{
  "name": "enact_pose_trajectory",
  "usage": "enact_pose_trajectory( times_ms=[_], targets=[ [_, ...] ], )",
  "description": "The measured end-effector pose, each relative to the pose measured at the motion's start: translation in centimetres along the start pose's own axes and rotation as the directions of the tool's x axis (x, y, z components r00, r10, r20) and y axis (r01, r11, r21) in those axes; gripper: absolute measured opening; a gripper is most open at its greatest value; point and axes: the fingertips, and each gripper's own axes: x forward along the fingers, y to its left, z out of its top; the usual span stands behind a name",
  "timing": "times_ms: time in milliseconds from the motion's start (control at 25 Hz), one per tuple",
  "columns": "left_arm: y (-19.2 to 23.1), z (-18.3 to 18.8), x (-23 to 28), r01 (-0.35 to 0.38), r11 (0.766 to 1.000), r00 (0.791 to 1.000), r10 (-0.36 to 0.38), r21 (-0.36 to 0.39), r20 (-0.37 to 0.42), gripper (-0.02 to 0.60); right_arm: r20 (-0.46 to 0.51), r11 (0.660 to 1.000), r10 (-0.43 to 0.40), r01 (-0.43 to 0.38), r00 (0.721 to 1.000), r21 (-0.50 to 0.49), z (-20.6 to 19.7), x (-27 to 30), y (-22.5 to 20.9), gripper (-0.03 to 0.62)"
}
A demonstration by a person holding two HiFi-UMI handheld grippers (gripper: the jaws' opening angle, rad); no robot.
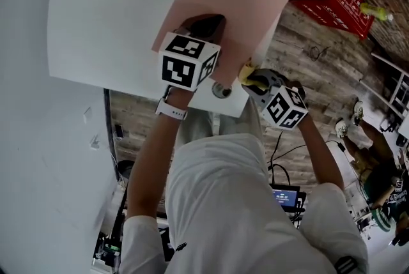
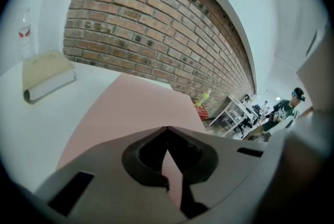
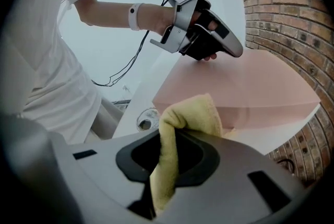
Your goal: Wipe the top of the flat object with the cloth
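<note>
Left gripper [image 2: 167, 130] gripping near edge of one pink flat board [image 2: 133, 108], jaws pinching together on it. Right gripper [image 3: 168, 131] clamping one yellow cloth [image 3: 192, 112], hanging just beside board. One book [image 2: 46, 75] lying ahead-left of left gripper.

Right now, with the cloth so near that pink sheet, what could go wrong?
The left gripper pinches the pink sheet at one edge only, so a firm wipe might swing or buckle it. The right gripper holds the yellow cloth by a narrow fold; it could pull loose under drag. The sheet lies near the table edge and might slide off.
</note>
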Motion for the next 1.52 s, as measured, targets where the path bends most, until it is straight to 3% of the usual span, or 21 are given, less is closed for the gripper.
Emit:
enact_pose_trajectory(
  times_ms=[160, 400, 560, 800, 1040, 1520],
  targets=[
    [0.3, 1.0, -1.7, -0.003, 1.000, 0.995, 0.006, -0.030, 0.095, 0.017, -0.011, 1.000, 0.019, -0.019, 1.000, -0.011, -0.1, 0.3, 1.8, 0.058],
    [0.8, -0.1, -5.5, -0.039, 0.999, 0.990, 0.039, -0.002, 0.133, 0.017, 0.002, 0.998, 0.048, -0.048, 0.999, 0.027, 0.6, 1.4, 5.5, 0.058],
    [1.4, -1.2, -7.6, -0.047, 0.999, 0.987, 0.049, -0.022, 0.155, 0.017, 0.034, 0.994, 0.051, -0.054, 0.998, 0.097, 1.5, 2.3, 7.1, 0.058],
    [2.3, -2.7, -11.3, -0.080, 0.996, 0.976, 0.088, -0.048, 0.200, 0.017, 0.102, 0.966, -0.056, 0.028, 0.993, 0.259, 3.7, 3.7, 8.0, 0.060],
    [3.9, -4.0, -14.5, -0.117, 0.988, 0.964, 0.137, -0.097, 0.230, 0.017, 0.119, 0.926, -0.166, 0.113, 0.979, 0.359, 5.6, 4.9, 6.8, 0.060],
    [6.5, -6.8, -17.7, -0.162, 0.965, 0.944, 0.212, -0.206, 0.252, 0.017, 0.104, 0.932, -0.169, 0.125, 0.980, 0.340, 10.0, 8.1, 6.4, 0.060]
  ],
)
